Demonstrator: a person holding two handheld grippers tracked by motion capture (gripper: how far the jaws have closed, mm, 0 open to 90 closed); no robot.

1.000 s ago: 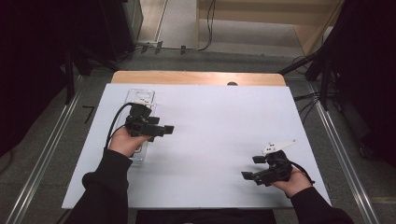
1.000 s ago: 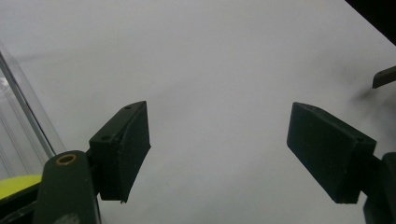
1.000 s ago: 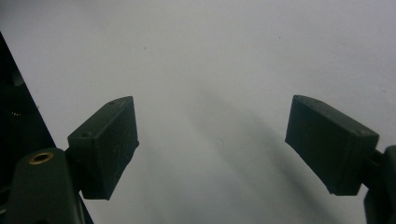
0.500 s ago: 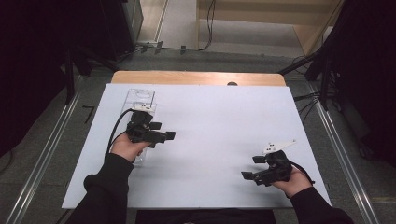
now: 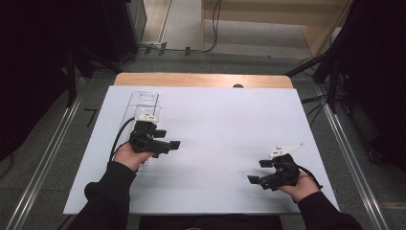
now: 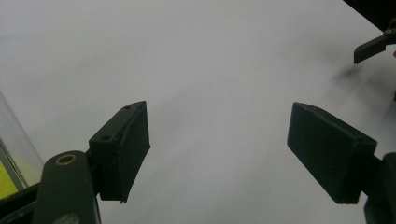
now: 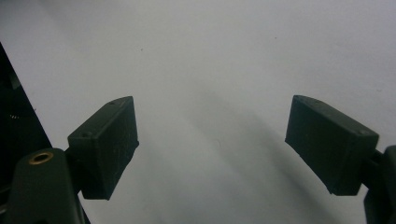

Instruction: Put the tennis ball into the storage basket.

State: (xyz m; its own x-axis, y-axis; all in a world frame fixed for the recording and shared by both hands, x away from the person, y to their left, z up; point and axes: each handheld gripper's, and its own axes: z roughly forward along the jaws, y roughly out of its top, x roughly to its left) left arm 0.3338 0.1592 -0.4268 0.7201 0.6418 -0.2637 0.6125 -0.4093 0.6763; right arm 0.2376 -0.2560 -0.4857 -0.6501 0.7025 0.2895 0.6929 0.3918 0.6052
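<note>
High view shows the left claw (image 5: 165, 143) lying over the near end of a clear plastic box (image 5: 143, 103) at the left side of the white table (image 5: 225, 124), its jaws pointing toward the middle of the sheet. Compared with a second ago, the left hand (image 5: 127, 155) has slid a little farther up the table along the box; the right claw (image 5: 261, 173) has not shifted and rests low near the front right corner, well apart from the box.

Left claw view has both pads (image 6: 126, 149) spread, with bare table between them and nothing gripped; a sliver of the clear box (image 6: 11, 140) with something yellow inside sits just beside the left jaw, at the picture's edge. Right claw view (image 7: 210, 149) is much the same — jaws spread wide, nothing but white surface ahead.

Judging from this, the small shift is an adjustment toward the box rather than a grab — the box is untouched by the pads, and the left claw would need to turn toward it before closing.
</note>
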